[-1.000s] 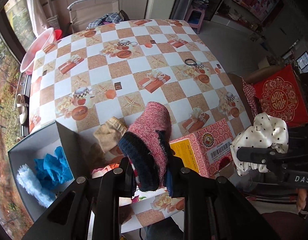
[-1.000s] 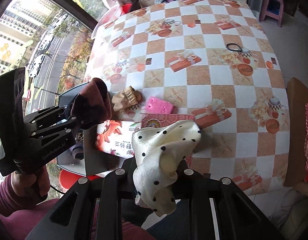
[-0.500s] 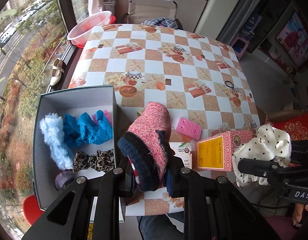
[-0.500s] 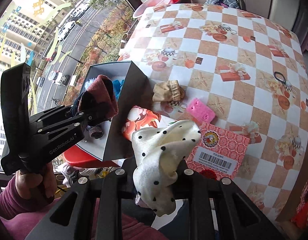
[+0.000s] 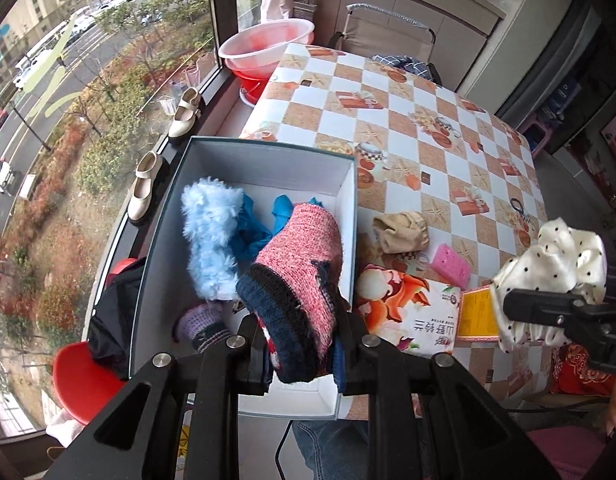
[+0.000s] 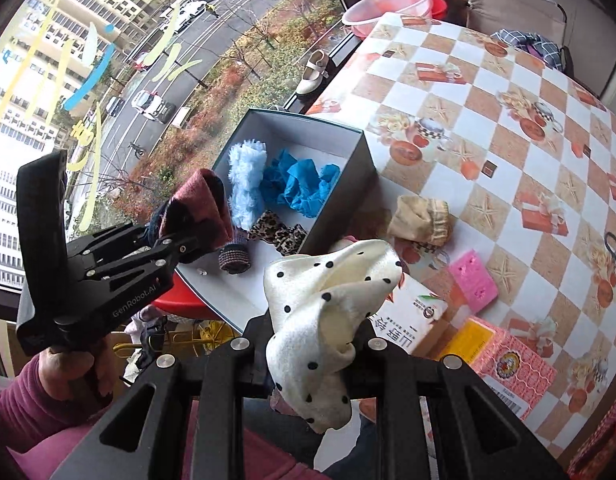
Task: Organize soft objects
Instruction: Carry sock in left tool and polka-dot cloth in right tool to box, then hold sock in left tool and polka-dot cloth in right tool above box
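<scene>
My left gripper (image 5: 302, 344) is shut on a pink knitted sock with a navy cuff (image 5: 300, 272) and hangs over the open grey box (image 5: 268, 148). The box holds a fluffy light-blue piece (image 5: 212, 236), crumpled blue cloth (image 6: 300, 188), a leopard-print item (image 6: 278, 234) and a small purple knit (image 5: 200, 322). My right gripper (image 6: 311, 344) is shut on a cream polka-dot cloth (image 6: 327, 312), to the right of the box over a printed carton. In the right wrist view the left gripper (image 6: 192, 240) shows over the box's near-left corner.
A beige sock (image 5: 401, 230), a pink sponge (image 5: 451, 266), a printed carton (image 5: 407, 316) and a pink patterned box (image 6: 507, 360) lie on the checkered table (image 5: 387, 128) right of the grey box. A pink basin (image 5: 268, 46) and shoes (image 5: 184, 112) sit by the window.
Both grippers swung left from over the table towards the window side, each still holding its cloth. The grey box, at the left edge before, now lies under the left gripper.
</scene>
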Tool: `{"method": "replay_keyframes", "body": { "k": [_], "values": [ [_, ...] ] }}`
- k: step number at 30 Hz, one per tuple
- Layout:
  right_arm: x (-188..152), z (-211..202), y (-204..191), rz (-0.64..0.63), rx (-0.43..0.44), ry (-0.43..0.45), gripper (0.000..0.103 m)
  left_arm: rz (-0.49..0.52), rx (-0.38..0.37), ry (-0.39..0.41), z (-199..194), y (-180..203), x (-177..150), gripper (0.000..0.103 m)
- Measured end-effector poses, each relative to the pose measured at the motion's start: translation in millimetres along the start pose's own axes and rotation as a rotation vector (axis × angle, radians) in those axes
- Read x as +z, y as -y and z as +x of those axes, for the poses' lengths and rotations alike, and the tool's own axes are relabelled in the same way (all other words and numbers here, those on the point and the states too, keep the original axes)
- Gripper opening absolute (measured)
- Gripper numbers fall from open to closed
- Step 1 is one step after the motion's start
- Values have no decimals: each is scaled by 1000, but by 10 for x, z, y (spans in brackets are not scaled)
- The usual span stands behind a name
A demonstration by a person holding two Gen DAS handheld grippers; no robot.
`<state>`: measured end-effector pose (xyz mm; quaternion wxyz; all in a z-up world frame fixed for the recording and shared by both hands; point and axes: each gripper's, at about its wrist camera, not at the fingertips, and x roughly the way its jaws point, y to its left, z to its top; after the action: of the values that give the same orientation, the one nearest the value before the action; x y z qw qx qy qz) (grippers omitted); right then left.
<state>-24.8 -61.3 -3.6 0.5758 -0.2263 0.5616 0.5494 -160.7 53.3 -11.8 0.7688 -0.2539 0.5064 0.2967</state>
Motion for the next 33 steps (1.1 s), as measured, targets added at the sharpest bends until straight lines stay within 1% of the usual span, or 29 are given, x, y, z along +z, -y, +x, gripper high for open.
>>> {"method": "replay_keyframes", "body": {
  "k": [7,10,13,18,33],
  "values": [
    [288,48,-318,-63,-3,17,23,-24,37,-76,159,-221,-175,24],
    [364,64,-432,-84,-1,27,23,-40,39,-90,201,-266,-200,24],
    [360,132,-507,-105,0,15,23,-50,39,-96,216,-297,-210,24],
    [336,276,-540,-106,8,-27,23,-54,36,-101,257,-324,-206,24],
    [388,321,-495,-87,1,-36,23,-45,27,-119,372,-351,-152,24]
  ]
}}
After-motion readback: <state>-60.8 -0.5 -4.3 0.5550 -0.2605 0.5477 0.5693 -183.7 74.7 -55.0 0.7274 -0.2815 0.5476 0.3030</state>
